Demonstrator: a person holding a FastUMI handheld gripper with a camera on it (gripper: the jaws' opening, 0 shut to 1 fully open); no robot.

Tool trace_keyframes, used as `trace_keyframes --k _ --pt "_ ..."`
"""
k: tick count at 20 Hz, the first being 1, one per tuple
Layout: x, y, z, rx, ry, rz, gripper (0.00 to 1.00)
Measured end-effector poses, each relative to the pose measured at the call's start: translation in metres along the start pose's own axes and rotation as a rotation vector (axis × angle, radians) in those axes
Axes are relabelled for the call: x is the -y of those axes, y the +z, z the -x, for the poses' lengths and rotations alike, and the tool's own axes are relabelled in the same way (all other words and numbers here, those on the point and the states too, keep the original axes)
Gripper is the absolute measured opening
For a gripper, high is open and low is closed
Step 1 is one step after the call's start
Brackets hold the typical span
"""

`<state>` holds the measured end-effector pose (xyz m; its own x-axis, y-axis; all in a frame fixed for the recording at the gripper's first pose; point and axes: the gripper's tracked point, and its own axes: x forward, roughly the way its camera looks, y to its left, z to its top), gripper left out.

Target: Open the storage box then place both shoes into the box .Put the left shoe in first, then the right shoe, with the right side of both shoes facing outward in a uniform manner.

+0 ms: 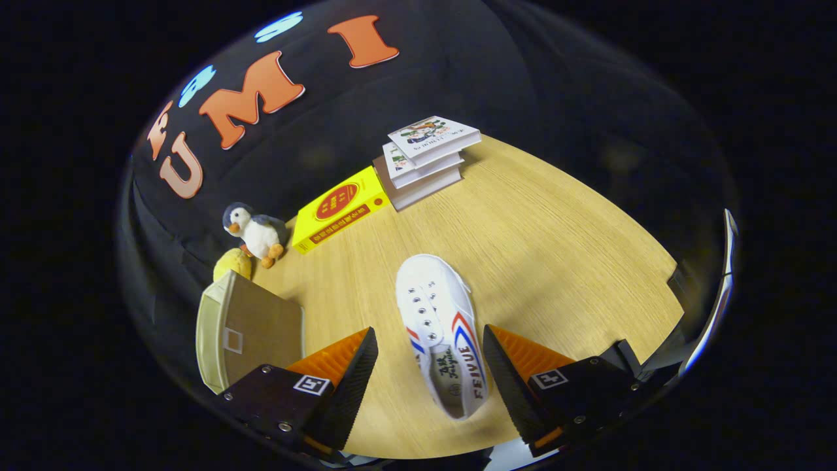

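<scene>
white shoe (442, 333) lies on the wooden desk (556, 235), heel between the wide-open tongs (430, 376), nearer the right finger, gripped by neither; storage box (245, 330) sits beside the left finger.

White shoe (439, 327), red-blue stripes

A white shoe (439, 333) with red and blue stripes on its side lies flat on the wooden bench (556, 248), in the lower middle of the picture. Its toe points away, up the picture. Its heel end sits between the two wide-apart fingers of the tool (428, 373), which do not touch it. The tan storage box (245, 333) stands at the lower left.
</scene>
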<state>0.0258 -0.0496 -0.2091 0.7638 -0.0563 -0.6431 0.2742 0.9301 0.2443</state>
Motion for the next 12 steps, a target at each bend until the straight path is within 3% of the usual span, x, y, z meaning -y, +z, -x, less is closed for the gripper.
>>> trace_keyframes --k 9,12 --pt "0.031 -0.038 -0.052 -0.132 -0.045 0.117 0.75" --pt "0.017 -0.044 -0.060 -0.167 0.022 0.064 0.56"
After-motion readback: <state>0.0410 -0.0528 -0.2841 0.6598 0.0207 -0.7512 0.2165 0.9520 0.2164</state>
